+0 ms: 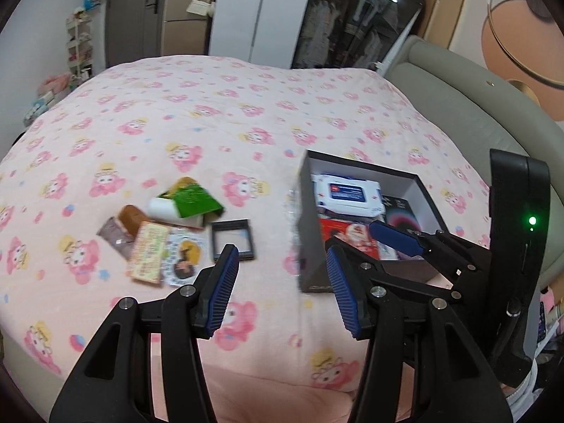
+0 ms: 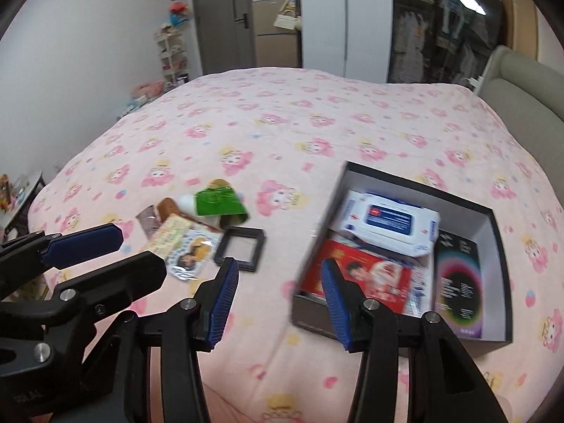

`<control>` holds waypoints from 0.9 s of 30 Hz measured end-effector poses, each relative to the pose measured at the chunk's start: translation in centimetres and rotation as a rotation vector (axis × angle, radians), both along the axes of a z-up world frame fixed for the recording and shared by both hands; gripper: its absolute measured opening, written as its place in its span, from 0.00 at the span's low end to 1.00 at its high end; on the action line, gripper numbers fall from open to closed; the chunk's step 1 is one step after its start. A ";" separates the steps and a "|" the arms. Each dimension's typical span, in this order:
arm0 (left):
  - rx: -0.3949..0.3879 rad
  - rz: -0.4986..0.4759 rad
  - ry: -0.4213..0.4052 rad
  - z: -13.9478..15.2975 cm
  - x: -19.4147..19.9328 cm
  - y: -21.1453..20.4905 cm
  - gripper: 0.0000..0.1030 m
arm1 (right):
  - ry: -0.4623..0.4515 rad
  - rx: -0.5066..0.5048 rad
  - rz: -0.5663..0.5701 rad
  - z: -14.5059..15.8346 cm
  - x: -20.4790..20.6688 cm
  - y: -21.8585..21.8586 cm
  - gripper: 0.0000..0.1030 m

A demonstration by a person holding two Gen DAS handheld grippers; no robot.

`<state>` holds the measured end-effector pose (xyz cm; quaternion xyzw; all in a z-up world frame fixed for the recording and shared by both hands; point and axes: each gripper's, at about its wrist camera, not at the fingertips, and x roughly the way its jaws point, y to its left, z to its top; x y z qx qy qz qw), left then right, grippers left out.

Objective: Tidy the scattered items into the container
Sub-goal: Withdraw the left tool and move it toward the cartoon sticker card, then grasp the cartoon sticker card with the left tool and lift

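Note:
A dark open box point(image 1: 412, 179) point(image 2: 493, 218) sits on the bed and holds a white wipes pack point(image 1: 347, 194) point(image 2: 387, 222), a red packet point(image 2: 356, 275) and a dark booklet point(image 2: 456, 278). To its left lies a pile of scattered items: a green packet point(image 1: 192, 199) point(image 2: 218, 202), a yellow snack bag point(image 1: 148, 252), a cartoon card point(image 2: 192, 250), a brown piece point(image 1: 132, 216) and a small black square frame point(image 1: 232, 239) point(image 2: 241, 246). My left gripper point(image 1: 282, 289) is open and empty above the sheet between pile and box. My right gripper point(image 2: 278, 296) is open and empty at the box's near left edge.
The bed has a pink cartoon-print sheet point(image 1: 211, 112) and a grey padded headboard point(image 1: 458, 81) at the right. A wardrobe point(image 2: 345, 17) and a door point(image 2: 222, 17) stand beyond the bed. A shelf with toys point(image 2: 171, 53) is at the far left.

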<state>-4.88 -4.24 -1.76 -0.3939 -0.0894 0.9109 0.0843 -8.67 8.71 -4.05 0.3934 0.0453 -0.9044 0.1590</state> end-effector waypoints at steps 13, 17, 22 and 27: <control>0.078 0.153 -0.014 -2.3 0.7 -8.6 0.52 | -0.038 -0.003 0.147 -1.4 -1.2 -8.6 0.43; 0.130 0.193 -0.038 -3.7 -0.3 -11.4 0.52 | -0.068 -0.006 0.146 -2.7 -2.3 -9.8 0.43; 0.245 0.259 -0.073 -5.8 -2.0 -15.3 0.51 | -0.143 0.009 0.123 -5.7 -4.4 -10.0 0.43; 0.317 0.315 -0.165 -9.4 -4.9 -18.3 0.50 | -0.230 0.032 0.118 -9.3 -6.4 -10.3 0.43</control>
